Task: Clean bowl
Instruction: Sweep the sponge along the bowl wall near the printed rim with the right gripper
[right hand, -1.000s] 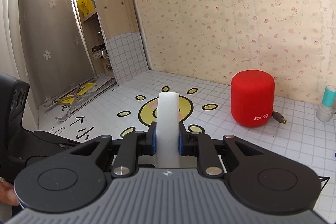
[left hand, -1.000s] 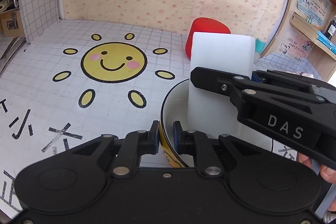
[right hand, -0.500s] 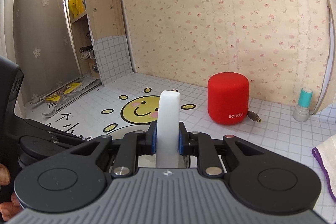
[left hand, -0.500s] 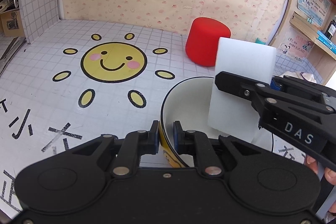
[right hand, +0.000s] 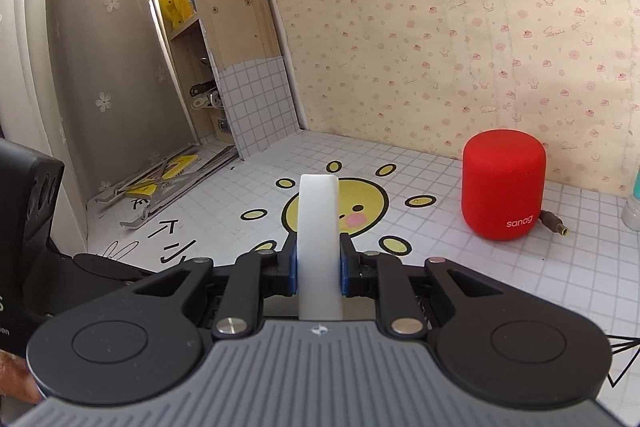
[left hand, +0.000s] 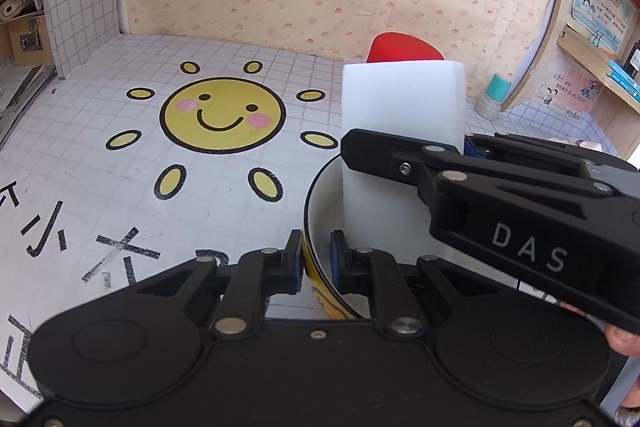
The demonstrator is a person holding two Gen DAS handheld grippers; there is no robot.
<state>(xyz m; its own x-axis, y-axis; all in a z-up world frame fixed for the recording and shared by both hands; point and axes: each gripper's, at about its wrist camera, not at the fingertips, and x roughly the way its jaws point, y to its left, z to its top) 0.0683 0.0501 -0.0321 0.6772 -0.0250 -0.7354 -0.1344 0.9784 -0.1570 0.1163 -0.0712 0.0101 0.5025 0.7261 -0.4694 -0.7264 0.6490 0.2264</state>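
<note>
We find the bowl (left hand: 320,223) at the near right of the tabletop (left hand: 100,187), its rim pinched by our left tool (left hand: 316,259). Our right tool (left hand: 404,155), marked "DAS", clamps the white sponge (left hand: 400,107) upright inside the bowl. The right view alone shows "sanag" on the red speaker (right hand: 503,183). Open room lies left, over the sun print (left hand: 222,115).

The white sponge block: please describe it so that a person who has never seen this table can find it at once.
Start at the big yellow smiling sun printed on the white grid tabletop; right of it sits a white bowl with a dark rim. The white sponge block stands upright in that bowl, clamped by the right gripper. Unlike the round red speaker behind, it is flat-sided and plain.
</note>
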